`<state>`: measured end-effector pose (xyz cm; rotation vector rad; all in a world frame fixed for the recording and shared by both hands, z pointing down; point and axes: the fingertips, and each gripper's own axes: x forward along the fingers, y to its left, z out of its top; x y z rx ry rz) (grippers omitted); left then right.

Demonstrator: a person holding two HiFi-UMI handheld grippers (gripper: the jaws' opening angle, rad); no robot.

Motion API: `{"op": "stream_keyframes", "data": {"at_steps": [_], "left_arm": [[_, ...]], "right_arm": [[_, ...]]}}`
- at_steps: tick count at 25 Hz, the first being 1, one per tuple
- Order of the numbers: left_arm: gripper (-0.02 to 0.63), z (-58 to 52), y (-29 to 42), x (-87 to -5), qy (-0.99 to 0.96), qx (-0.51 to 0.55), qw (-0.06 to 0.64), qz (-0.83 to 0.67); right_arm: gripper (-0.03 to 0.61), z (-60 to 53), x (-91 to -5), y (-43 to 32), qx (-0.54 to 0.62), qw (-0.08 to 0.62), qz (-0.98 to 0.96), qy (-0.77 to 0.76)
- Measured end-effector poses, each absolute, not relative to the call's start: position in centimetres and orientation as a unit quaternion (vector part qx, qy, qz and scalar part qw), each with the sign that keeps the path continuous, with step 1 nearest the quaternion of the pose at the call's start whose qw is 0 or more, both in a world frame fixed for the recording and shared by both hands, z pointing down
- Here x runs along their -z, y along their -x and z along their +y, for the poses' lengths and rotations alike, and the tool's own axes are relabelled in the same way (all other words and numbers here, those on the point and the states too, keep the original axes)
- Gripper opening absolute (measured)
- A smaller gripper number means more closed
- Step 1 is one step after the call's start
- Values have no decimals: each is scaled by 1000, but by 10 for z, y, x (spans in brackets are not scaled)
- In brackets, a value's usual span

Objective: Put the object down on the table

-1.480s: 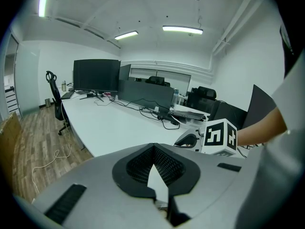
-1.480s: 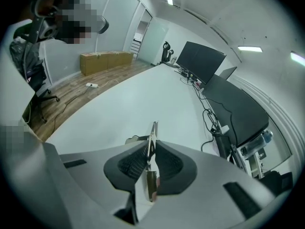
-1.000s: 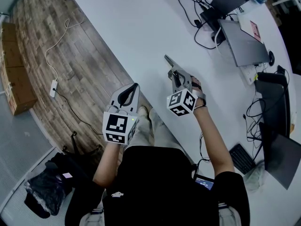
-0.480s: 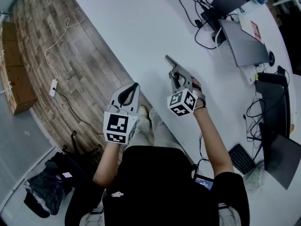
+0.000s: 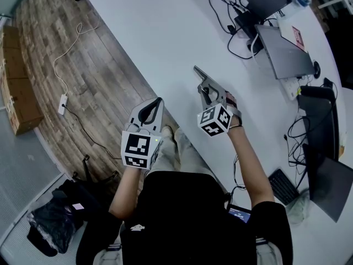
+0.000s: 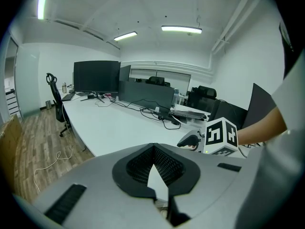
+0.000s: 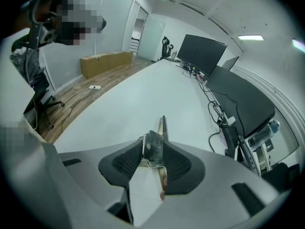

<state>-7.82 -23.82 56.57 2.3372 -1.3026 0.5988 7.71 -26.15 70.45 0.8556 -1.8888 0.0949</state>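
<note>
Object (image 7: 153, 148) clamped between right gripper (image 5: 208, 89) jaws.

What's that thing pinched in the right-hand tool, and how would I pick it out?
Find the long white table, then the right gripper held over its near edge. Between its black fingers sits a small flat piece of grey metal with a thin strip pointing forward. Unlike the closed grey laptop and black cables farther along, it is gripped, not lying loose.
</note>
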Motion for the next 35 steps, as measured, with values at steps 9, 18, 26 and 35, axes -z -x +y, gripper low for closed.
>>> {"op": "stream_keyframes", "data": {"at_steps": [9,18,26,35], "left_arm": [[14,-239,77,-548,-841,-204,184,-465],[14,-241,69,-515,-849,-190,167,-463],[14,-238,62,-489,-860,-180,136,-458],[14,-235,51,-449,-870,-159,100,-455]], "right_arm": [[123,-261,-675,-77,-46,482,-791,-373],[107,-261,-633,-85,-59,445,-794,-410],[66,-261,-574,-96,-69,388,-795,-460],[34,-257,-502,-103,-50,316,-798,-510]]}}
